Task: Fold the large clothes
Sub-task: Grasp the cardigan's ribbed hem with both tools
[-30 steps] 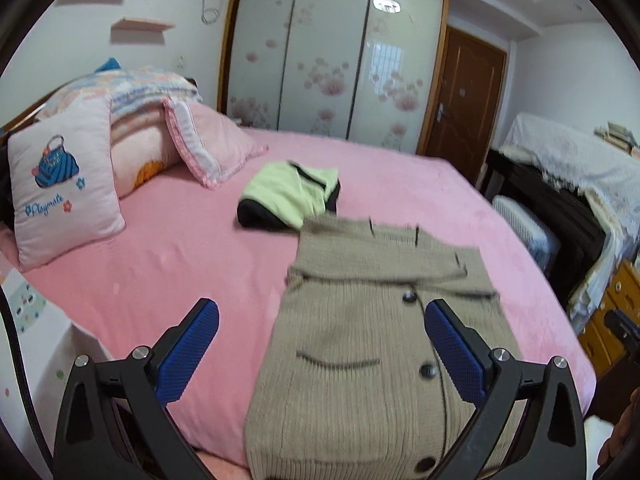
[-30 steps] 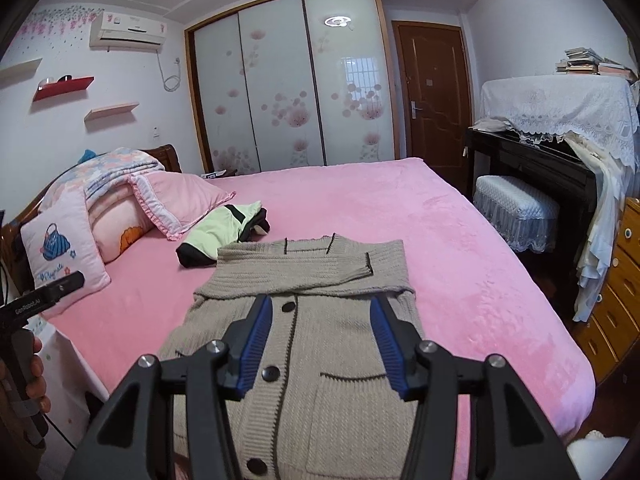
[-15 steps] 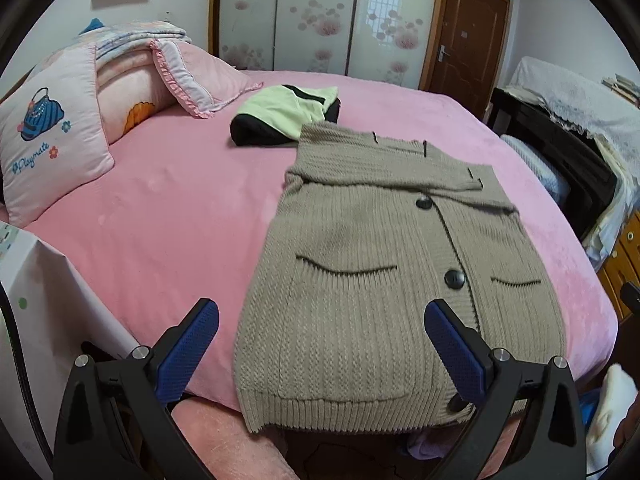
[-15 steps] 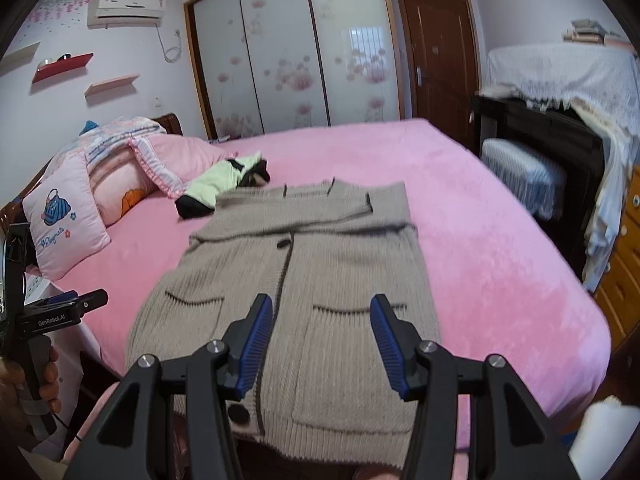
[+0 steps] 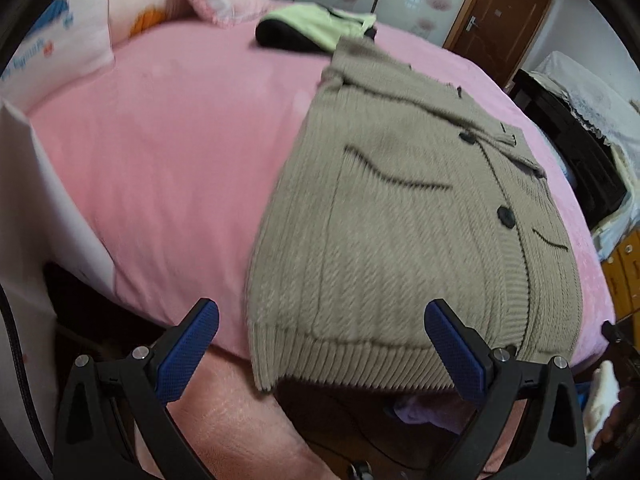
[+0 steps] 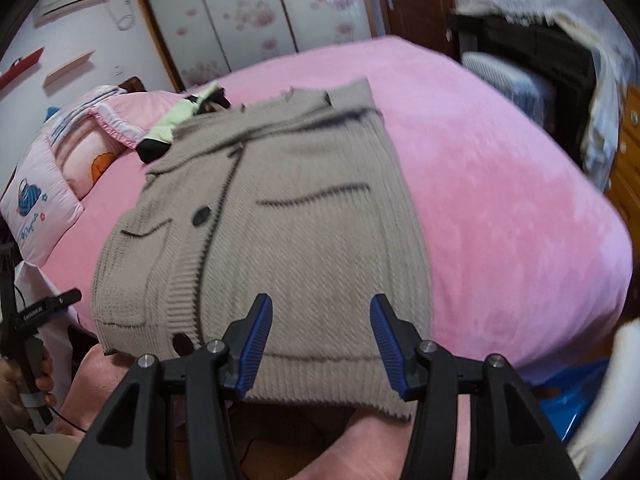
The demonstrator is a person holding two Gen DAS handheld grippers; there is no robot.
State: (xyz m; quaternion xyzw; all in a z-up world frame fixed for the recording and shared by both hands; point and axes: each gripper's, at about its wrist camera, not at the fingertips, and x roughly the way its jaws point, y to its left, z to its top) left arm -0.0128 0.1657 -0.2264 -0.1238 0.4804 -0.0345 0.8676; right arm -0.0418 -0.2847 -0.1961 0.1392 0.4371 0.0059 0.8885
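A beige cardigan [image 5: 404,248] is spread flat on the pink bed [image 5: 180,160]. Its hem is seen just ahead of the left gripper [image 5: 320,344], whose jaws are spread wide and empty. The right gripper [image 6: 320,344], half open, is held above the hem with nothing clamped.

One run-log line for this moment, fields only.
stage: approach | cardigan: flat on pink bed, hem overhanging edge | left gripper: open, empty, above hem | right gripper: open, empty, above hem
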